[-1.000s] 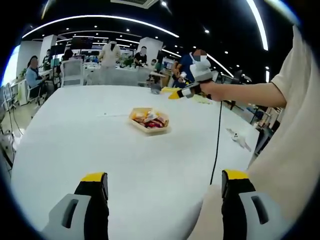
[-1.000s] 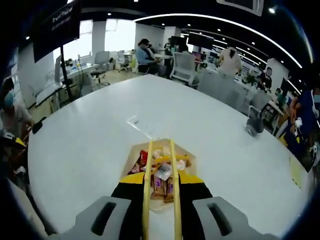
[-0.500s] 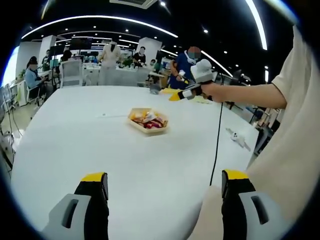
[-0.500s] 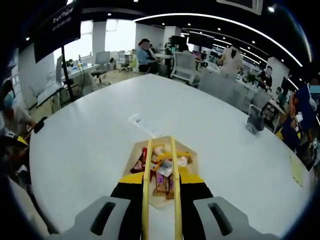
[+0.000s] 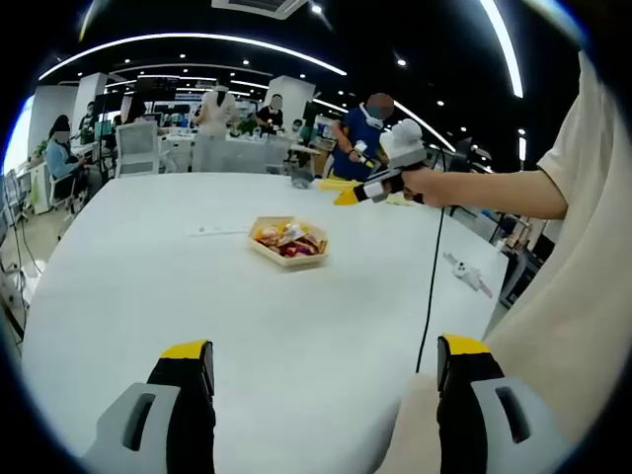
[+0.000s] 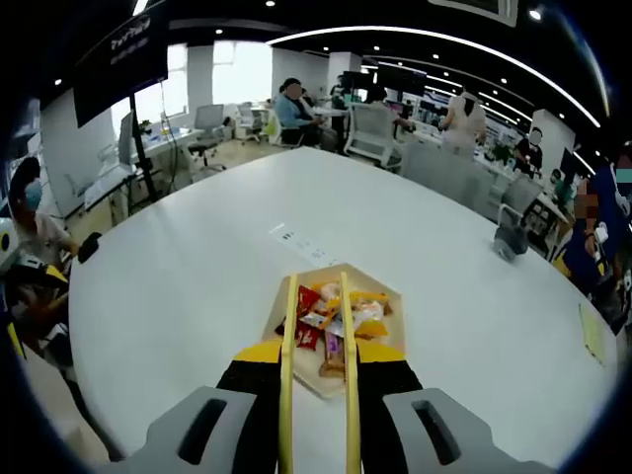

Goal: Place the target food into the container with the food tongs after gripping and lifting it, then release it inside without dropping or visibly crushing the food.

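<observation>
Our right tongs (image 6: 318,357) are clenched on the food tongs (image 6: 288,336). The tool's two pale arms run forward side by side with a gap between them. Their tips hang over the container (image 6: 392,296), and we cannot tell if they pinch anything. Our left tongs (image 5: 326,357) are released, wide apart and empty, low over the bench (image 5: 148,286).

A black hanging sign (image 6: 126,54) carries white lettering we cannot read. The print on a paper strip (image 6: 296,239) just beyond the container is also too small to read. A black cable (image 5: 432,276) hangs from the right hand (image 5: 423,184). A grey object (image 6: 509,242) and a yellow sheet (image 6: 592,336) lie well apart from the container.

The container is a shallow tan tray holding the wrapped snacks (image 6: 331,318), with red and orange packets heaped together.
</observation>
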A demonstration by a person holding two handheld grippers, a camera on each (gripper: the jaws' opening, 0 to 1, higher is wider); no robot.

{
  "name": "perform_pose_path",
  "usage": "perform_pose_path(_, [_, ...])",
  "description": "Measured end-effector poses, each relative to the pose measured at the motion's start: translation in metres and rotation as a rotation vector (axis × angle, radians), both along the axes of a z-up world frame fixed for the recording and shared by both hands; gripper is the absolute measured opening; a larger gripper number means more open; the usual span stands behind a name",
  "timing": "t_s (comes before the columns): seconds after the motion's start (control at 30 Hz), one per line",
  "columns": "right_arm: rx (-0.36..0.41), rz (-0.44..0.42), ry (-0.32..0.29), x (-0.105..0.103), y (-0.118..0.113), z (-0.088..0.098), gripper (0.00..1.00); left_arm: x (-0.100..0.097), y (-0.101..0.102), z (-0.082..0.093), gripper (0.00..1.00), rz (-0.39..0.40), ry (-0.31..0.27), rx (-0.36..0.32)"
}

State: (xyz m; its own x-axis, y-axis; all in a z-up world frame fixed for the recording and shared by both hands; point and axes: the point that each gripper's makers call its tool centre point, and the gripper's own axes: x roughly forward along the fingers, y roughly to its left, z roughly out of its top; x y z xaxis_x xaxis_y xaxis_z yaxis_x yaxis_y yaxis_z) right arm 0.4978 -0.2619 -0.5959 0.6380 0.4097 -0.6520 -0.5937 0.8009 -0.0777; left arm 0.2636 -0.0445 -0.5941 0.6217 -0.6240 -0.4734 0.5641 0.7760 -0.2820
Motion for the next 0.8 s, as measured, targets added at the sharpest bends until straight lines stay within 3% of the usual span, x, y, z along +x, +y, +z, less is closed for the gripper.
perform_pose_path(0.23, [0.019,0.009,0.013,-0.005,0.001,0.0,0.25,0.001,-0.002,0.001,0.94,-0.009,-0.005,0.001])
perform_pose_path(0.8, [0.099,0.068,0.062,-0.044,0.008,0.002,0.26,0.006,-0.007,0.004,0.95,-0.03,-0.024,-0.005])
